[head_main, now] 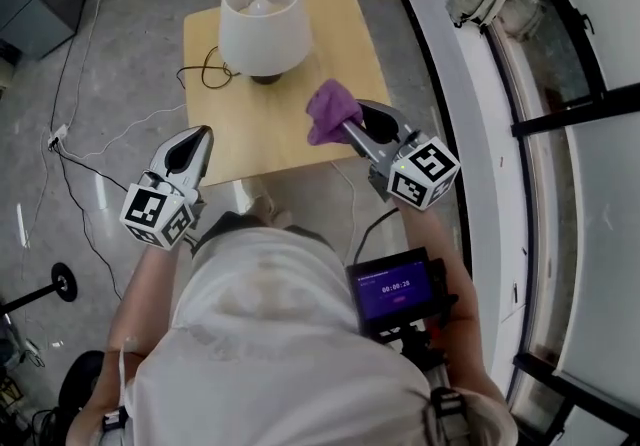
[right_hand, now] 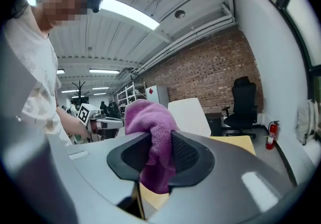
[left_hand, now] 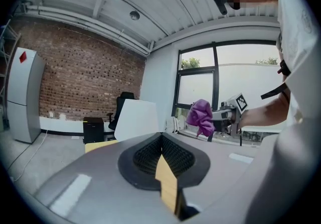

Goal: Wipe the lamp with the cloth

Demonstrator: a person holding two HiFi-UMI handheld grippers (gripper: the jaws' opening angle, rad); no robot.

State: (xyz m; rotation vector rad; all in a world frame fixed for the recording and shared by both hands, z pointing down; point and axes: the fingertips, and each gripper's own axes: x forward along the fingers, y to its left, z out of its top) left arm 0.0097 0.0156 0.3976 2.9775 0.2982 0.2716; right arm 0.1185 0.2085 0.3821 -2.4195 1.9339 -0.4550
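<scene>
Clamping fuzzy purple cloth (right_hand: 150, 117), right gripper (right_hand: 161, 140) is hovering nr-right of white cone-shade lamp (head_main: 260, 19); left gripper (left_hand: 161, 140) is sitting closed, empty

Lamp (head_main: 260, 19) on table (head_main: 340, 54), far left part; cord (head_main: 208, 69) left of its base. Cloth (head_main: 331, 112) between right gripper (head_main: 360, 124) jaws, above table's near right. Left gripper (head_main: 198, 141) at near-left corner.

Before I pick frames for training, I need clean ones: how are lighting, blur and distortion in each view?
Head view: even light, sharp, no hard shadows from the lamp on the table. Left gripper view: heavy fisheye bending, dark corners, washed-out windows behind the cloth. Right gripper view: same bending, a glaring ceiling light, the cloth crisp between the jaws.
</scene>
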